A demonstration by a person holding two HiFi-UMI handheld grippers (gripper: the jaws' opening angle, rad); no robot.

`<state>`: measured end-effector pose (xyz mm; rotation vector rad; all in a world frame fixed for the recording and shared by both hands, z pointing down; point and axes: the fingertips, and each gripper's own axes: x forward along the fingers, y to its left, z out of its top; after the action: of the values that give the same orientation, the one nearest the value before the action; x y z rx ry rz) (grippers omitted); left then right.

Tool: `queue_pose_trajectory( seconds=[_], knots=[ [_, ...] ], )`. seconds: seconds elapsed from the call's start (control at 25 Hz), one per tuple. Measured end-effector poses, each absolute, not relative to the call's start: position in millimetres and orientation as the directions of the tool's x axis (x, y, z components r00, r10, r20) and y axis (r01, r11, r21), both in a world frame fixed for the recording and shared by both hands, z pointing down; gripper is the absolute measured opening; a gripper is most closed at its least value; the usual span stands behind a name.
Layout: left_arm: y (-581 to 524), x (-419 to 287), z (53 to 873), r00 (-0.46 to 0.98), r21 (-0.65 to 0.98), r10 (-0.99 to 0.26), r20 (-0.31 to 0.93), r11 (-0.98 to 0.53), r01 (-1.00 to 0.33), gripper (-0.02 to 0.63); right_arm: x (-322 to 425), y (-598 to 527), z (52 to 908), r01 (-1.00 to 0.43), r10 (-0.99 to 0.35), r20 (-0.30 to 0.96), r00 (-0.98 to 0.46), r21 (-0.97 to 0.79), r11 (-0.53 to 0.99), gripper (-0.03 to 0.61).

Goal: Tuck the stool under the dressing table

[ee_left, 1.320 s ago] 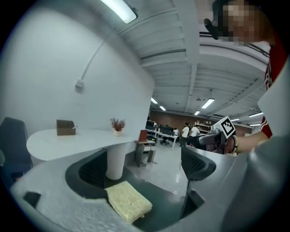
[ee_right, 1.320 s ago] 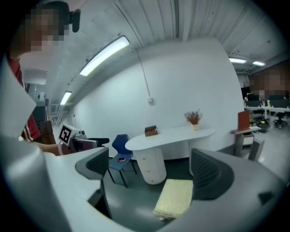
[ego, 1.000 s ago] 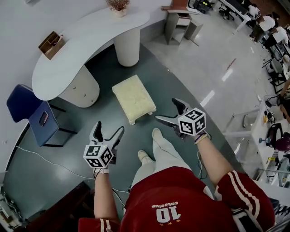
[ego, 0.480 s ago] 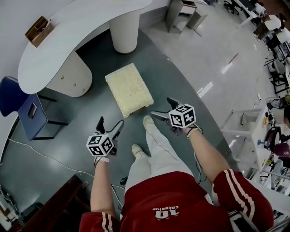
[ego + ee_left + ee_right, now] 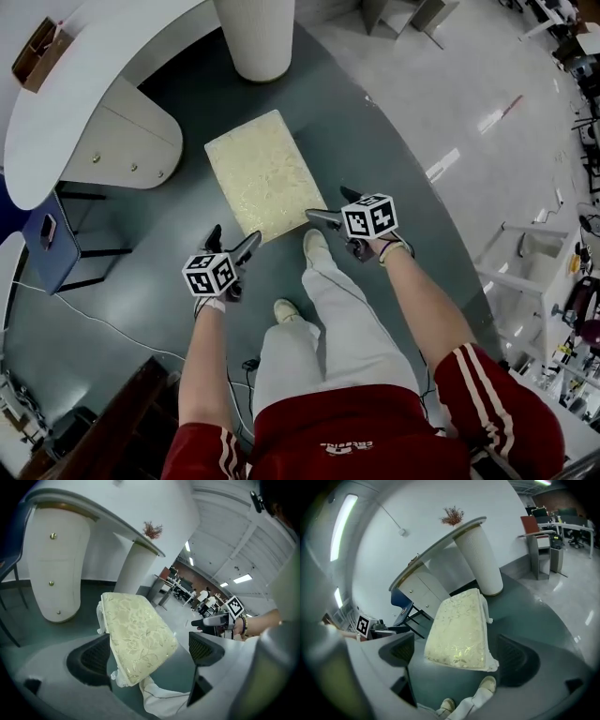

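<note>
Lining up on the stool [image 5: 258, 173]. It sits on the green floor out in front of the table [image 5: 89, 66], not yet under it, with its long axis aimed roughly at the gap between the drawer unit [image 5: 127, 141] and the column [image 5: 255, 37].

Left gripper [image 5: 234, 234] hangs by the near-left corner and right gripper [image 5: 330, 206] by the near-right corner. Both are released, jaws wide, nothing in them. Each gripper view frames the stool's near end between the pads, with no pad on it.

How we'd do it well:
- We take both near corners at the same height and bite the cushion edge, not just the frilly cover, which looks loose and likely to slip.
- We push evenly along the long axis; uneven force probably yaws it into the drawer unit.
- We watch the shoe [image 5: 314, 246] just beside the near end.
- We stop once the cushion clears the tabletop edge.
</note>
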<state>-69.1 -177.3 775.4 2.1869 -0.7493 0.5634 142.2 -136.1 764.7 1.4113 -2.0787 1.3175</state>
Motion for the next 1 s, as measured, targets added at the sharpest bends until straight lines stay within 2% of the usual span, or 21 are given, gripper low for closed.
queue_pose_trajectory(
  seconds=[0.24,0.44,0.68,0.84,1.0],
  knots=[
    [-211,-61,859,0.73,0.572,-0.298,0.615,-0.468,-0.673,0.533,142,-182,849,-0.81,-0.519,0.669,-0.532,-0.58,0.082,0.532],
    [-233,-47,896,0.757,0.634,-0.26,0.6,-0.423,-0.647,0.543,135,-213,896,-0.794,-0.459,0.682,-0.569,-0.601,0.091,0.534],
    [-255,-29,921,0.772,0.683,-0.235,0.59,-0.365,-0.633,0.577,114,-229,923,-0.722,-0.38,0.645,-0.663,-0.685,0.098,0.56],
    [-256,-23,932,0.813,0.737,-0.158,0.56,-0.354,-0.576,0.598,103,-235,928,-0.677,-0.312,0.618,-0.721,-0.724,0.131,0.583],
    [-257,-22,934,0.839,0.761,-0.187,0.511,-0.356,-0.543,0.6,102,-238,930,-0.665,-0.264,0.616,-0.742,-0.725,0.176,0.586]
  ],
)
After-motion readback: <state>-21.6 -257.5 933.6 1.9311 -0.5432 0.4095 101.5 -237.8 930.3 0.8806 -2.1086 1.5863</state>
